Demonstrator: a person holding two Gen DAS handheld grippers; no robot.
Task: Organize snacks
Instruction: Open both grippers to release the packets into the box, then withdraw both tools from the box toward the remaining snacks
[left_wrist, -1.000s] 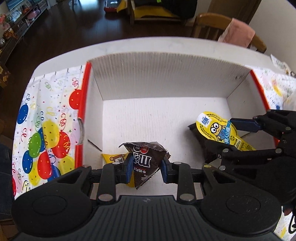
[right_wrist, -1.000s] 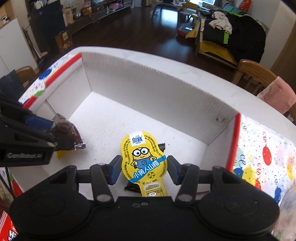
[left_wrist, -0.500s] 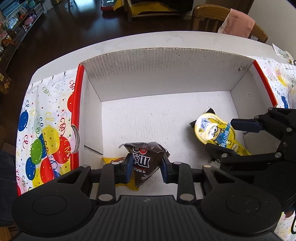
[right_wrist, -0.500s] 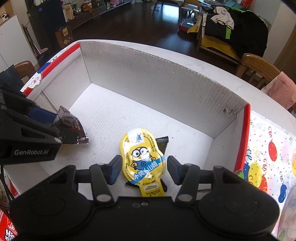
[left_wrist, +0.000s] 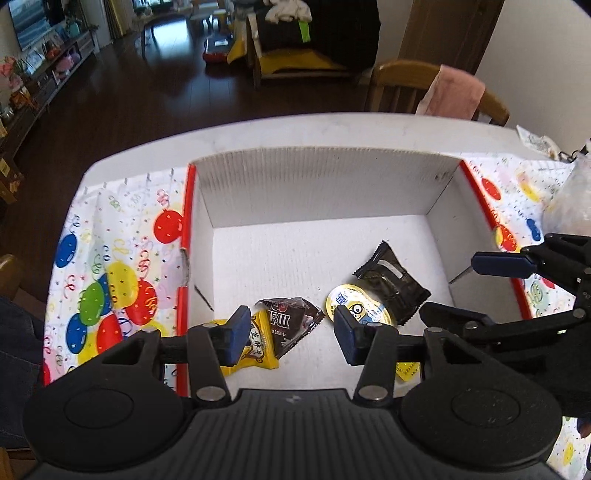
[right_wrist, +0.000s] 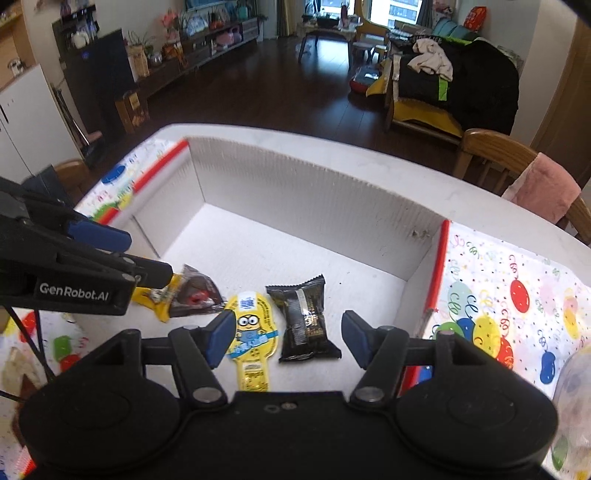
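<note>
The brown M&M's packet (left_wrist: 291, 325) lies at the box's (left_wrist: 325, 184) near-left edge over a yellow packet (left_wrist: 255, 350); the Minion pouch (right_wrist: 253, 332) and black wrapper (right_wrist: 304, 317) lie mid-floor. My left gripper (left_wrist: 288, 336) and right gripper (right_wrist: 286, 338) are opening, nothing between either pair of jaws. I judge a low pass could snag the loose wrappers and scatter them.

Box (left_wrist: 317, 192) matt corrugated cardboard; snack wrappers (right_wrist: 304, 317) glossy plastic film.

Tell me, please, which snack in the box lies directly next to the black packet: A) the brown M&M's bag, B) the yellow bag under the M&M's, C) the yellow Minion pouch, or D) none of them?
C: the Minion pouch lies right beside the black packet on the box floor, while the M&M's bag and the yellow bag sit farther left.
</note>
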